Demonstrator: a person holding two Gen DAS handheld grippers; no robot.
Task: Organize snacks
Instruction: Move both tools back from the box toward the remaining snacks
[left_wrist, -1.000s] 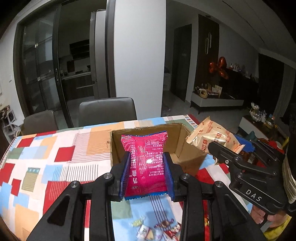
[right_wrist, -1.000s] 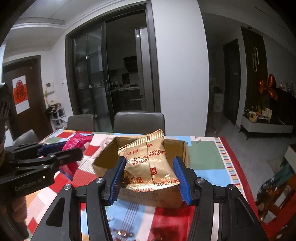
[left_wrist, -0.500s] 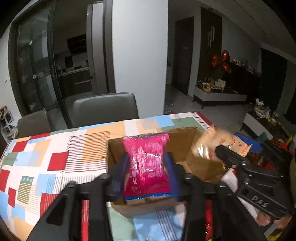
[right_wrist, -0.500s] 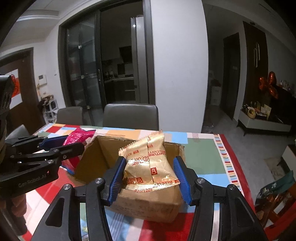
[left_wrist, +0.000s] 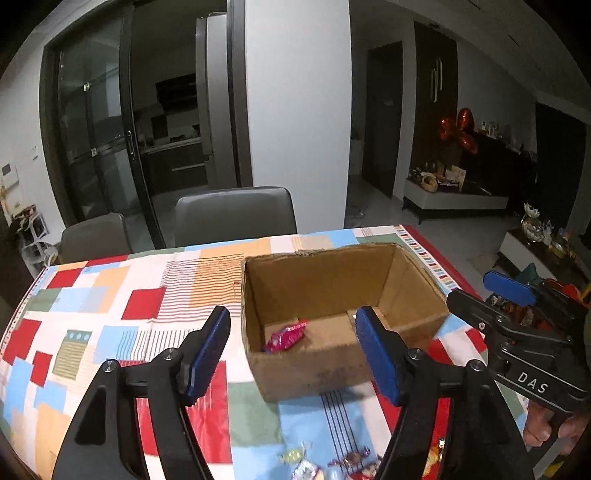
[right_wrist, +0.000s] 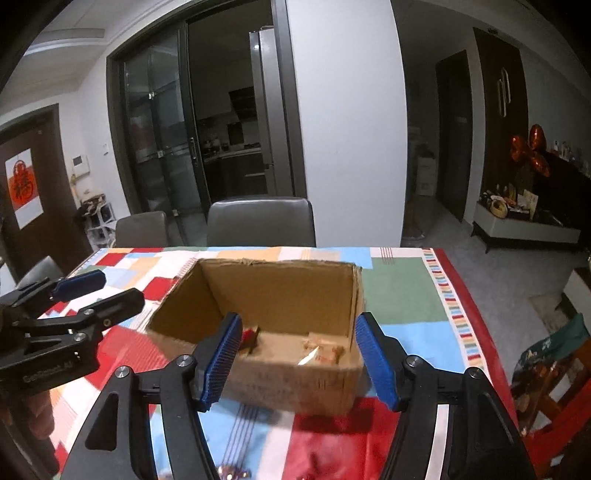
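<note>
An open cardboard box (left_wrist: 306, 365) stands on the patchwork tablecloth; it also shows in the right wrist view (right_wrist: 295, 384). A pink snack packet (left_wrist: 285, 335) lies inside it at the left, seen as a red edge in the right wrist view (right_wrist: 250, 334). A gold biscuit packet (right_wrist: 323, 352) lies inside at the right. My left gripper (left_wrist: 293, 343) is open and empty above the box's near wall. My right gripper (right_wrist: 295, 356) is open and empty over the box's near wall. Each gripper shows in the other's view: the right one (left_wrist: 491, 291) and the left one (right_wrist: 98, 290).
Several wrapped candies (left_wrist: 332, 463) lie on the tablecloth (left_wrist: 110, 317) near the front edge. Two grey chairs (left_wrist: 234, 214) stand behind the table. A dark wooden chair (right_wrist: 546, 373) stands at the table's right side.
Both grippers opened and let go of their packets. The pink packet and the gold packet dropped into the box. Both grippers have moved closer over the box.
</note>
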